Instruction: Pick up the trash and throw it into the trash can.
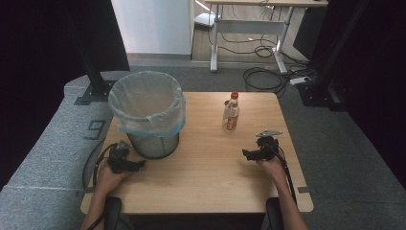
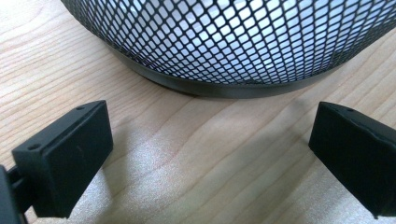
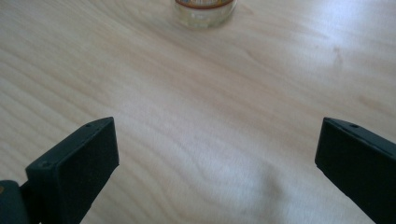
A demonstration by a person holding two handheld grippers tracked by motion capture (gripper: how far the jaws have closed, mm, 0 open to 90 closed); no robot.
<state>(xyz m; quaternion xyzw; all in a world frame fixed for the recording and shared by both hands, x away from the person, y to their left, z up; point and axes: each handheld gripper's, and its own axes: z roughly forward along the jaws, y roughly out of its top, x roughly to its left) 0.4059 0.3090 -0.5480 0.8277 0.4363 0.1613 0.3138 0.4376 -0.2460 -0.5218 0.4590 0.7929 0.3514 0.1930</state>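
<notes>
Mesh wastebasket (image 1: 152, 128) with a clear plastic liner stands upright on the left half of the wooden table (image 1: 201, 177), toward its far edge. The left gripper (image 1: 136, 165) rests on the table just in front of the basket's base, close to its lower left side; in the left gripper view the black fingers (image 2: 70, 158) are spread wide with nothing between them, and the basket's dark metal bottom ring (image 2: 219, 88) sits just beyond them on the wood.

A small clear bottle (image 1: 231, 114) with a red cap and an orange-and-red label stands upright right of the table's middle, well apart from the basket. The right gripper (image 1: 246, 154) lies on the table nearer the person, in front of the bottle and a little to its right. Its fingers (image 3: 77, 168) are also wide apart and empty, and in the right gripper view the bottle's base (image 3: 204, 10) shows at the top edge, ahead of the fingers.
</notes>
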